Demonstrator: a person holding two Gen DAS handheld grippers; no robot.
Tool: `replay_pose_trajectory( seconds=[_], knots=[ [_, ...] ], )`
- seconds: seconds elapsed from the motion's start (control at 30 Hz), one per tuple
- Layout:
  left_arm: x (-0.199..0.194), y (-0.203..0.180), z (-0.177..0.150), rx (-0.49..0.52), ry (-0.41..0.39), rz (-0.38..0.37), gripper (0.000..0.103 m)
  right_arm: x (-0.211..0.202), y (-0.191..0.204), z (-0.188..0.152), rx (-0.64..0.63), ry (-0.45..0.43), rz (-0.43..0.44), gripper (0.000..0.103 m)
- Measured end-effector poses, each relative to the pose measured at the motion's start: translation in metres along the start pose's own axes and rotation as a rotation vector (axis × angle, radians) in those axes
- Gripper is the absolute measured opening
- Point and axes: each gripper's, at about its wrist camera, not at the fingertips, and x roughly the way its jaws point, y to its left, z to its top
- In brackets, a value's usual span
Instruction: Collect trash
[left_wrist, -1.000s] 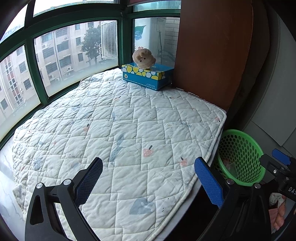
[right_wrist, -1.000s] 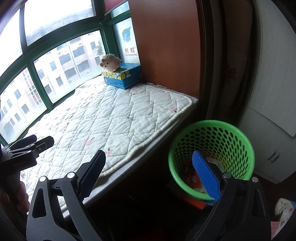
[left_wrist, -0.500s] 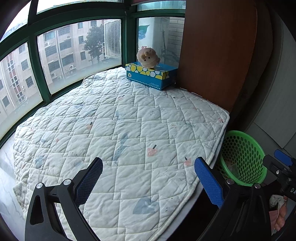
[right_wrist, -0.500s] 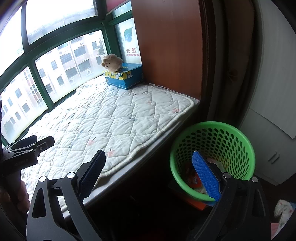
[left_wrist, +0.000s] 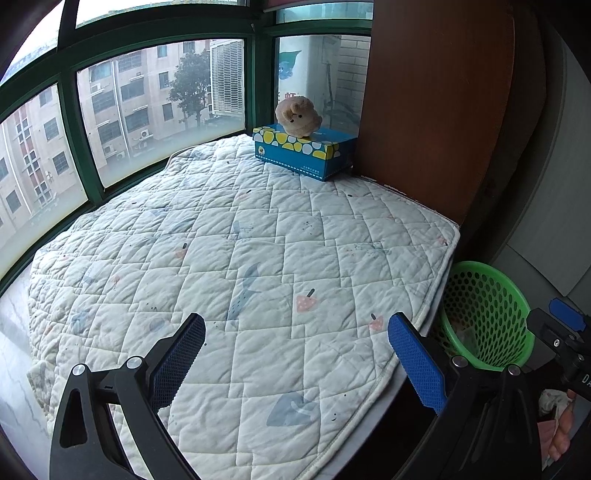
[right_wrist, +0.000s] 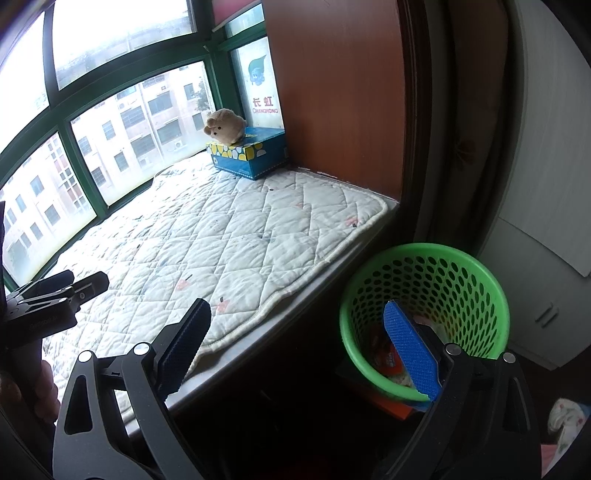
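While both claws hung spread and empty, left claw (left_wrist: 295, 341) sat over quilt (left_wrist: 258, 240), right claw (right_wrist: 295, 334) near bin (right_wrist: 424, 266). Bin stood on floor beside window seat, trash (right_wrist: 391, 360) inside: likely handy for drops. No trash seen on quilt. Far end: plush (left_wrist: 298, 117) on tissue box (left_wrist: 304, 153), windows behind.

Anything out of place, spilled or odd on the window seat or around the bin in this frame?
Nothing stands out. The quilted mat lies flat with no litter visible on it, the plush toy sits on the tissue box, and the green basket stands upright beside the ledge with wrappers inside. Both grippers are open and empty.
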Motion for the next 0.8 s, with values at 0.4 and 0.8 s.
replay_pose_trajectory(
  seconds=[0.4,0.8],
  knots=[
    [-0.0005,0.0003,-0.0011,0.0,-0.007,0.004,0.096,0.0006,0.0012,0.0005,-0.002,0.002,0.005,0.094],
    [-0.0021,0.0005,-0.0008,-0.018,-0.01,0.025,0.096,0.0007,0.0029,-0.0008,-0.001,0.001,0.006,0.094]
  ],
)
